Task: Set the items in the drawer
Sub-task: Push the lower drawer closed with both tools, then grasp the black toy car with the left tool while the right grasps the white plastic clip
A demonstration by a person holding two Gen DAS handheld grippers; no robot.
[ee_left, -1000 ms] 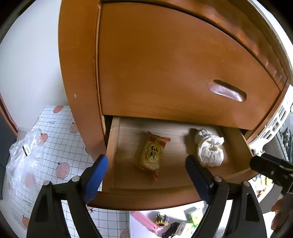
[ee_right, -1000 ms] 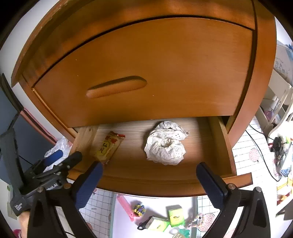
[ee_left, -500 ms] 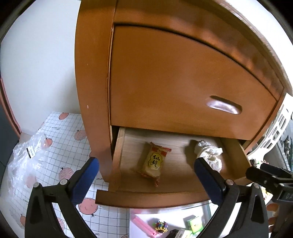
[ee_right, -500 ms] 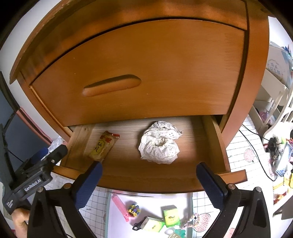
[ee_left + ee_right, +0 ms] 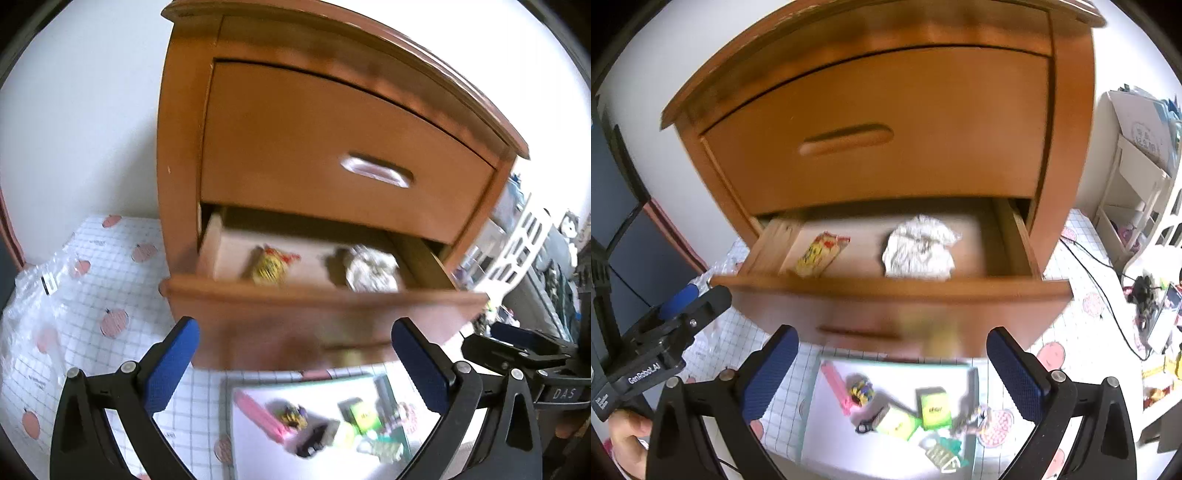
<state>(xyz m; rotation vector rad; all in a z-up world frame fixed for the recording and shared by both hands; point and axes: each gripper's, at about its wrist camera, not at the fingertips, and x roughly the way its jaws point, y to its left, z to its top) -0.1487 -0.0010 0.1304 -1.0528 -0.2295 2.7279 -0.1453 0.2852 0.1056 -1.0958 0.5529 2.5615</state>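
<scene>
The lower drawer (image 5: 314, 306) (image 5: 886, 299) of a brown wooden cabinet stands pulled out. Inside lie a yellow snack packet (image 5: 271, 267) (image 5: 820, 253) on the left and a crumpled white cloth (image 5: 373, 271) (image 5: 919, 251) on the right. My left gripper (image 5: 295, 365) is open and empty, held back in front of the drawer's face. My right gripper (image 5: 890, 369) is open and empty too, beside the left one. Below both, a white sheet (image 5: 258, 443) (image 5: 827, 428) on the floor carries a pink bar (image 5: 834, 384), a green box (image 5: 932, 408) and several other small items.
The shut upper drawer (image 5: 871, 136) has a recessed handle. A clear plastic bag (image 5: 33, 295) lies on the checked floor mat at left. A white shelf unit (image 5: 1134, 177) and black cables (image 5: 1108, 291) are at right.
Both grippers have pulled back from the drawer, so the cabinet looks smaller and the white sheet with its items has come into view. The left jaws have spread wider.
</scene>
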